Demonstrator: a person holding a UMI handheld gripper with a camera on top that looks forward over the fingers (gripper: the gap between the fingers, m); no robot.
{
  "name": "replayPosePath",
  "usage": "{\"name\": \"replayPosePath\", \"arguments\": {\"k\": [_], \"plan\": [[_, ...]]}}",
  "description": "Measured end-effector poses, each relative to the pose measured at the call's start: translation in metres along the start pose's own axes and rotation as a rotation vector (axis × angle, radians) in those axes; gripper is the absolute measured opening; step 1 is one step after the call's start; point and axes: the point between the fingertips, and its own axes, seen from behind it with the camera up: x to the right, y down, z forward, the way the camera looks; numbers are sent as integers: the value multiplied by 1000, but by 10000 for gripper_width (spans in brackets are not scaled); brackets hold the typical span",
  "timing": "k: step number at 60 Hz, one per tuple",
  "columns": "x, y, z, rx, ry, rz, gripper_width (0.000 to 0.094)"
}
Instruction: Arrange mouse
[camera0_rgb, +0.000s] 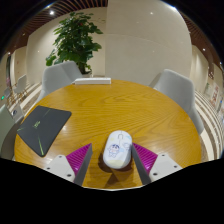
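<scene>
Gripper view shows me my gripper (114, 165) low over a round wooden table (130, 105), its two fingers spread wide, the magenta pads (80, 157) facing inward. The white mouse (118, 149) lies flat on the wood between them, with bare table visible on either side of it, so I judge nothing is pressing on it: it rests on the table, not in my grip. It lies lengthwise along the fingers, which suits a squeeze across its narrow sides.

Taking the mouse as my landmark: a closed dark laptop (43, 127) sits well to its left, near the table's rim, turned at an angle. Beyond the mouse, at the far edge, lies a small pale flat thing (92, 81) that I cannot identify. Grey chairs stand behind the table, one beyond and left of the mouse (59, 74), one beyond and right (176, 88), and a leafy potted plant (74, 40) rises further back on the left.

The hand itself is out of sight. From the level, forward-looking view, I judge it holds the tool nearly parallel to the tabletop, pointed across it, straddling the mouse ready either to close or to withdraw.
</scene>
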Motion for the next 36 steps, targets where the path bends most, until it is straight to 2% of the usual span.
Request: {"name": "replayPosePath", "arguments": {"k": [4, 8, 20, 30, 36], "plan": [[-2, -2, 5, 1, 3, -1, 743], [0, -4, 7, 4, 16, -1, 499], [-8, -14, 5, -16, 6, -41, 427], [-45, -83, -19, 49, -37, -9, 425], [-98, -123, -24, 72, -110, 28, 424]]}}
